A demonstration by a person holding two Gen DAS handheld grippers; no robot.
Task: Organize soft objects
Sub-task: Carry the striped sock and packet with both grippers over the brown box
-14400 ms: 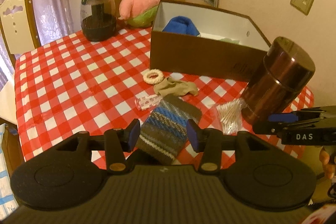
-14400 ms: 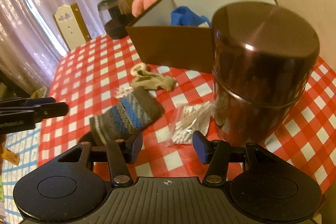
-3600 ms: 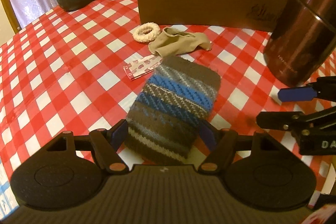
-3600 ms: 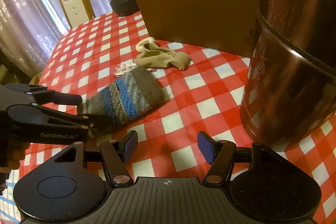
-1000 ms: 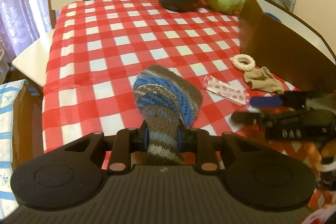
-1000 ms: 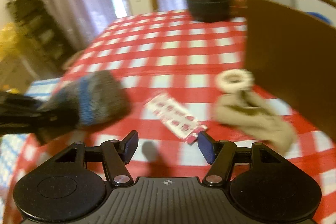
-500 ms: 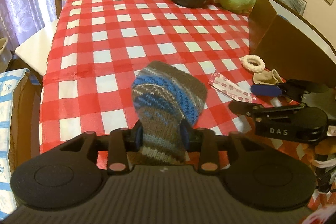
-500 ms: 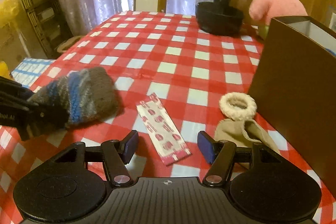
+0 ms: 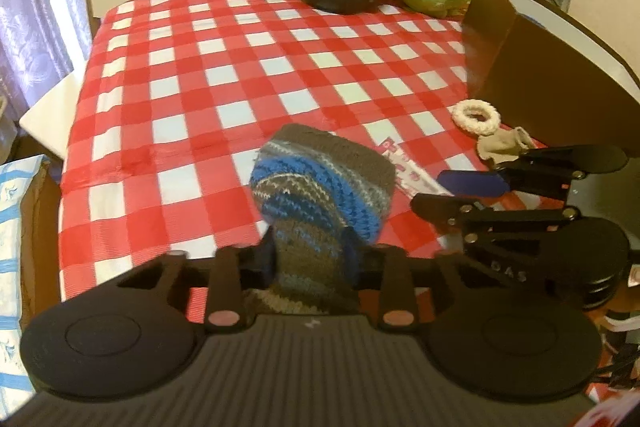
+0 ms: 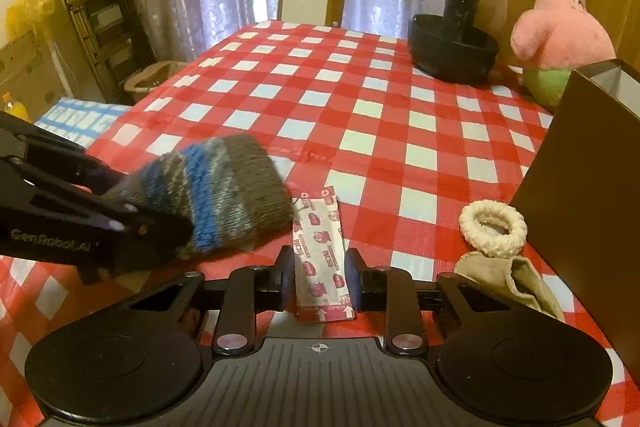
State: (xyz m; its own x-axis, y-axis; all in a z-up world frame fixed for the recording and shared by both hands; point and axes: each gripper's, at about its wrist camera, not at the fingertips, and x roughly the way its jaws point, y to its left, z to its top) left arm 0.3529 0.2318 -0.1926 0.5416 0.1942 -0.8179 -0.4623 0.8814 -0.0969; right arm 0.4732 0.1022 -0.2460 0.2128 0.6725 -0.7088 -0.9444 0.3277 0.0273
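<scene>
**Knit sock held aloft, sachet flanked by the other fingers**

The left gripper (image 9: 310,253) is closed on the cuff end of the striped knit sock (image 9: 320,183), whose toe end is raised above the red-checked bench (image 9: 224,75). In the right wrist view the same sock (image 10: 224,191) is seen clamped at the left, just beside the pink sachet (image 10: 320,247). The right gripper (image 10: 318,279) is narrowed around the near end of that sachet, one finger on each side; whether the sachet is actually pinched cannot be told. To the right, a cream knitted ring (image 10: 492,221) and a beige cloth (image 10: 512,283) are lying near the wall of the brown box (image 10: 588,179). Further back, a dark glass jar (image 10: 456,39) and a pink plush toy (image 10: 560,27) are standing on the bench.
</scene>
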